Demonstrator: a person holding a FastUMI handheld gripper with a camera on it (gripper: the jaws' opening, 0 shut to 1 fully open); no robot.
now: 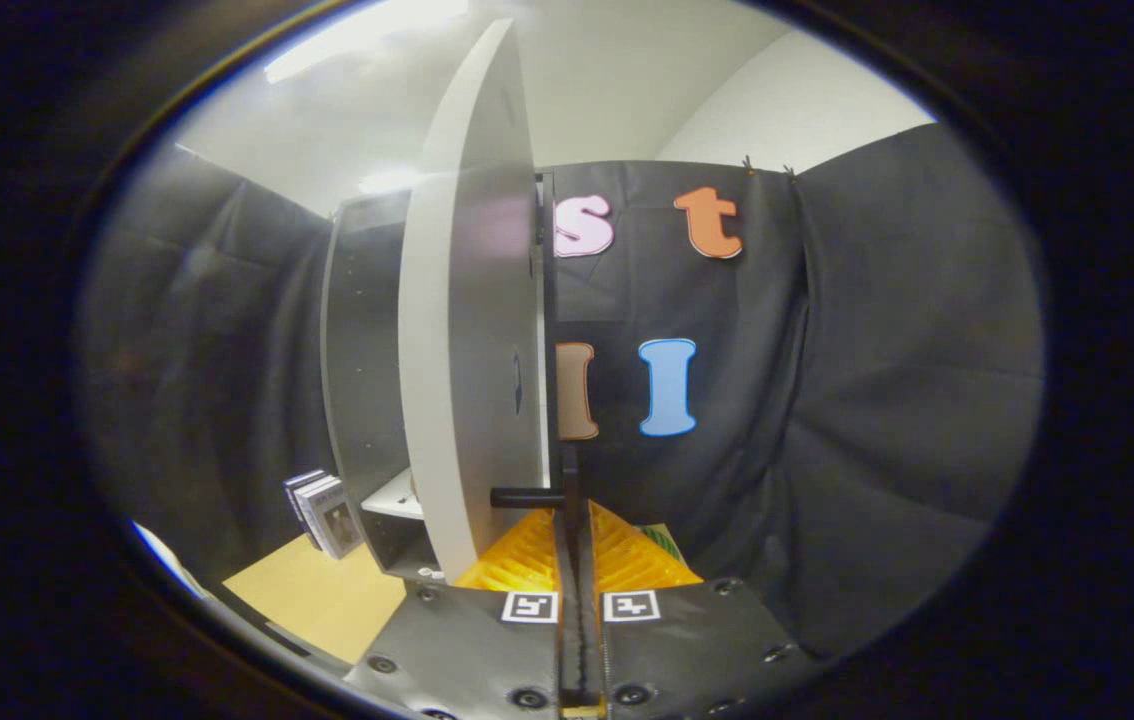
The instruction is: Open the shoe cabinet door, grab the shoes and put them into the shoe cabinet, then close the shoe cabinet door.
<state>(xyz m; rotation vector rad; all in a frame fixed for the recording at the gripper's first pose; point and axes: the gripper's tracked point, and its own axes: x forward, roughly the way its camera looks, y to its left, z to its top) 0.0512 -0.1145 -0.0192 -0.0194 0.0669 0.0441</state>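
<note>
Left of the door (467, 330), the cabinet (362, 340) stands open, its shelf showing no shoes that I can make out. The claw (575, 520), fingers pressed together, sits at the door's handle (525, 496). Shoes and closing seem still left.

Right now the gripper (574, 455) is seen from behind. Two broad dark-grey plates (472, 650) are laid side by side with a matte, slightly grainy finish. Round screw heads (529, 697) are dotted along their edges. Two square black-and-white markers (530, 606) are fixed at the front of the plates, one on each side of the middle seam. Ribbed wedges (522, 560) are carried ahead of the plates, narrowing forward. The two fingers (564, 520) are drawn together, long and thin, with a mere slit left between them.
</note>
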